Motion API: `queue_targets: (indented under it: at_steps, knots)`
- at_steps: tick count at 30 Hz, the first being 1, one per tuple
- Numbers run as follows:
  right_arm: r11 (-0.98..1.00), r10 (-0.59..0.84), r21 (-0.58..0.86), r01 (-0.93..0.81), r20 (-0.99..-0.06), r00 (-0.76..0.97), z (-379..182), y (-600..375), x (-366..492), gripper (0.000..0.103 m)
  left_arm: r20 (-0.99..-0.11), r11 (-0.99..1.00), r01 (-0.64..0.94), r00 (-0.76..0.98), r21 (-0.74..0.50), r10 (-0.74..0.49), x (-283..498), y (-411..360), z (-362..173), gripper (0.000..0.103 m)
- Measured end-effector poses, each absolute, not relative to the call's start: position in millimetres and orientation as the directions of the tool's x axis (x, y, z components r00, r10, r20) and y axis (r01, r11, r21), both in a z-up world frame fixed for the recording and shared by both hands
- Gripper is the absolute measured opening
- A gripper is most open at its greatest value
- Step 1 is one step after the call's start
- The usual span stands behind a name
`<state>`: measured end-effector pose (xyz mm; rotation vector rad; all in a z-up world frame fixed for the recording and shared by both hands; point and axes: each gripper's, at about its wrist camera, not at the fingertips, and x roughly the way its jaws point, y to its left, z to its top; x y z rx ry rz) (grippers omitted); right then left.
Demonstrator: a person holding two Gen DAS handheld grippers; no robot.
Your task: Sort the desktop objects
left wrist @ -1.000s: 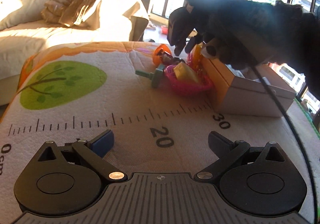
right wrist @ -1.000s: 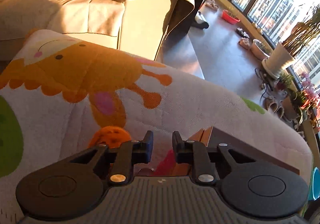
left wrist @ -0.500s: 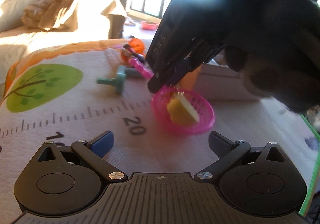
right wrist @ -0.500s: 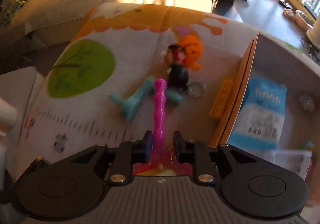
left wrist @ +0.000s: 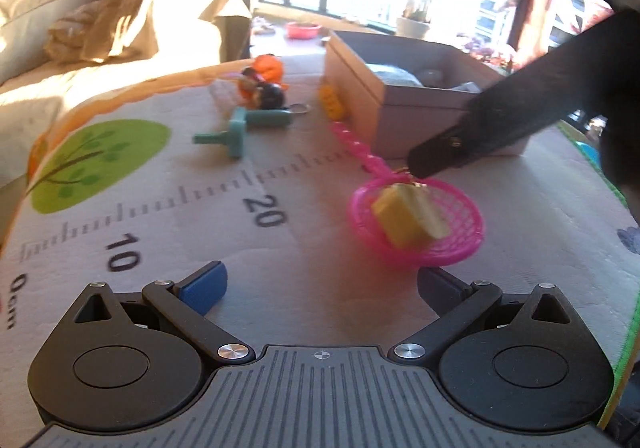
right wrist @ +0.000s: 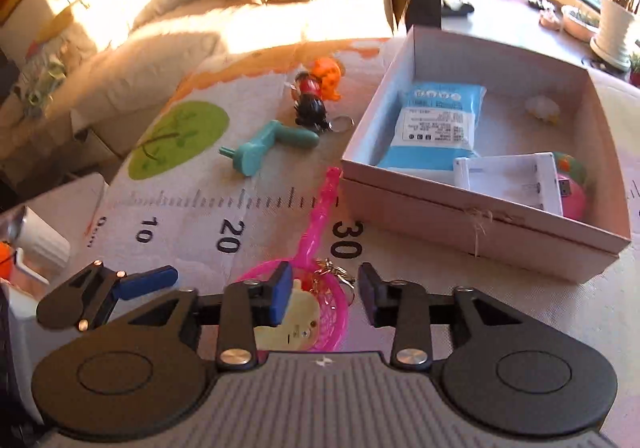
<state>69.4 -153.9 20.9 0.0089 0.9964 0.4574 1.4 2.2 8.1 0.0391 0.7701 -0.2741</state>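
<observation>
A pink toy net (left wrist: 416,224) lies on the printed mat (left wrist: 160,207) with a yellow keychain block (left wrist: 404,221) in its basket. My right gripper (right wrist: 324,294) hovers over the basket's rim (right wrist: 340,312). Its jaws are opening and the pads touch nothing. The key ring (right wrist: 336,272) and the rim sit in the gap below. In the left wrist view one dark finger (left wrist: 480,135) of it reaches down to the net's rim. My left gripper (left wrist: 322,288) is open and empty, just short of the net. The cardboard box (right wrist: 480,215) stands to the right of the net's handle (right wrist: 320,207).
The box holds a blue packet (right wrist: 436,123), a white charger (right wrist: 516,179) and a pink-green ball (right wrist: 572,183). On the mat lie a teal crank handle (right wrist: 260,147), a doll keychain (right wrist: 310,99), an orange toy (right wrist: 328,73) and a yellow brick (left wrist: 332,101). A sofa stands beyond.
My right gripper brought the pink net from beside the box toward the near side, then let go of its handle and now stands parted over the basket. The left gripper barely moved.
</observation>
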Motion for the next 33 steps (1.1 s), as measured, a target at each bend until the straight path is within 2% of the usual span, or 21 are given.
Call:
queue_targets:
  at_steps: [2,4,6,9,12,16,17,18,24,33]
  knots:
    - [0.889,0.416,0.245,-0.387,-0.787,0.456,19.6,-154.5,60.9,0.058,-0.699,0.964,0.261,0.681,-0.045,-0.217,-0.6,2.2,9.4,0.103]
    - [0.873,0.445,0.263,-0.411,-0.776,0.448,15.1,-152.6,52.9,0.061,-0.713,0.961,0.277,0.669,-0.025,-0.212,-3.0,-1.8,8.7,0.103]
    - [0.873,0.439,0.24,-0.424,-0.765,0.471,8.8,-147.3,46.4,0.07,-0.723,0.952,0.308,0.657,-0.001,-0.213,-9.9,-8.3,8.6,0.103]
    - [0.884,0.414,0.193,-0.426,-0.745,0.523,1.3,-142.4,39.2,0.074,-0.727,0.94,0.34,0.651,0.02,-0.22,-19.4,-15.9,10.7,0.103]
    - [0.884,0.407,0.166,-0.437,-0.732,0.546,-0.3,-140.6,34.4,0.069,-0.726,0.939,0.344,0.651,0.021,-0.222,-22.0,-19.6,12.0,0.103]
    - [0.867,0.476,0.266,-0.421,-0.694,0.541,6.2,-157.0,36.9,0.056,-0.73,0.943,0.334,0.648,0.015,-0.218,-21.5,-22.3,12.8,0.103]
    - [0.859,0.496,0.297,-0.418,-0.685,0.534,7.8,-161.6,38.5,0.031,-0.731,0.943,0.333,0.646,0.011,-0.219,-21.6,-22.8,13.1,0.103]
    - [0.855,0.508,0.321,-0.408,-0.683,0.526,7.9,-164.9,40.0,0.022,-0.733,0.943,0.333,0.643,0.008,-0.221,-21.5,-23.5,13.3,0.103]
    - [0.877,0.48,0.363,-0.314,-0.672,0.564,6.3,-192.4,45.9,0.017,-0.734,0.942,0.336,0.642,0.013,-0.219,-24.0,-26.1,13.0,0.103]
    - [0.944,0.31,0.31,-0.115,-0.707,0.635,-18.3,-252.7,39.9,0.018,-0.74,0.955,0.297,0.64,-0.007,-0.205,-16.9,-26.1,11.0,0.103]
